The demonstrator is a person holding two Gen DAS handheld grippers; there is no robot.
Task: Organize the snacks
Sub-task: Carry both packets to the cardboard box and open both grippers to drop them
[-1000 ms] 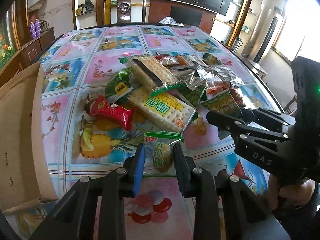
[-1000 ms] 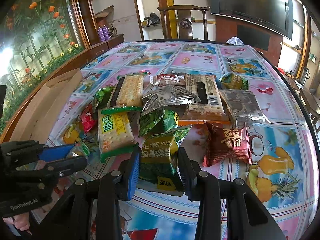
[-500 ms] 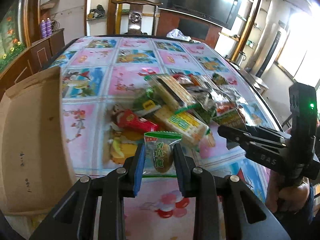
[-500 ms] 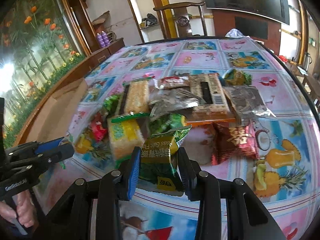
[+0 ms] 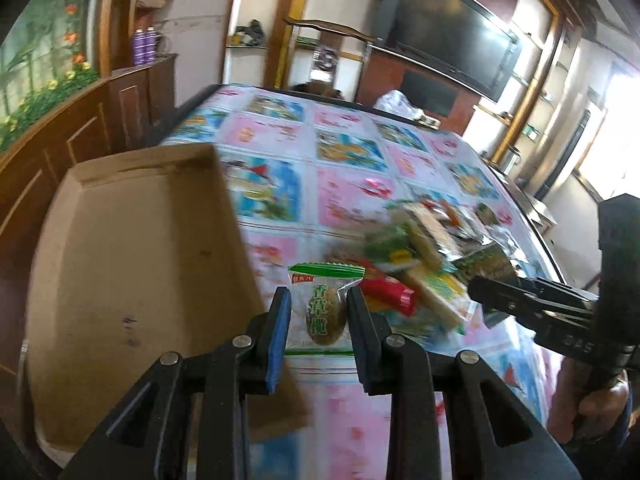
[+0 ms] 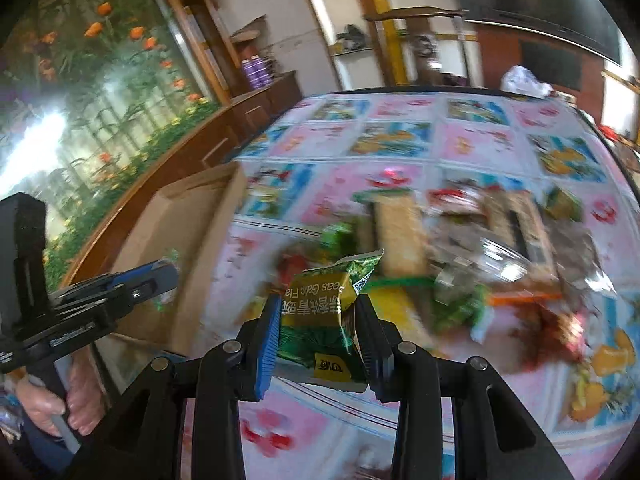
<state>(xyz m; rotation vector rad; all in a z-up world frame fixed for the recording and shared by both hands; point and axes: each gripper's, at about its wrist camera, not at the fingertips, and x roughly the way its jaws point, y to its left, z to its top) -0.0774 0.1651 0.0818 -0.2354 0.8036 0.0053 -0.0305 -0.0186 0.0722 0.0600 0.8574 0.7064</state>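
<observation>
Wide table under a glossy pink-and-blue fruit-print cloth (image 5: 352,196), now seen from higher and further left than a second ago. Large, shallow brown cardboard box (image 5: 132,264) at the table's left edge, formerly a sliver at the margin, now filling the left half of the left wrist view and well inside the right wrist view too (image 6: 188,248); empty as far as visible. Loose pile of crackers, foil sachets and red wrappers (image 5: 424,264) left behind, blurred, shrunk toward the right and mid-table. Judged from this: both picks done, carry toward the box under way, drop not yet made.

Left gripper (image 5: 318,320) clenched on a small clear packet with a green header and a dark olive-like fruit inside (image 5: 324,312), lifted clear of the cloth, just right of the box's near wall. Right gripper (image 6: 318,328) clamped on a green-and-gold foil pea-snack bag (image 6: 324,304), likewise off the table, still short of the box and over the cloth. Each packet unchanged between its pads against a second ago, no slipping visible. Next need, probably: travel further left until over the box floor, then release.
</observation>
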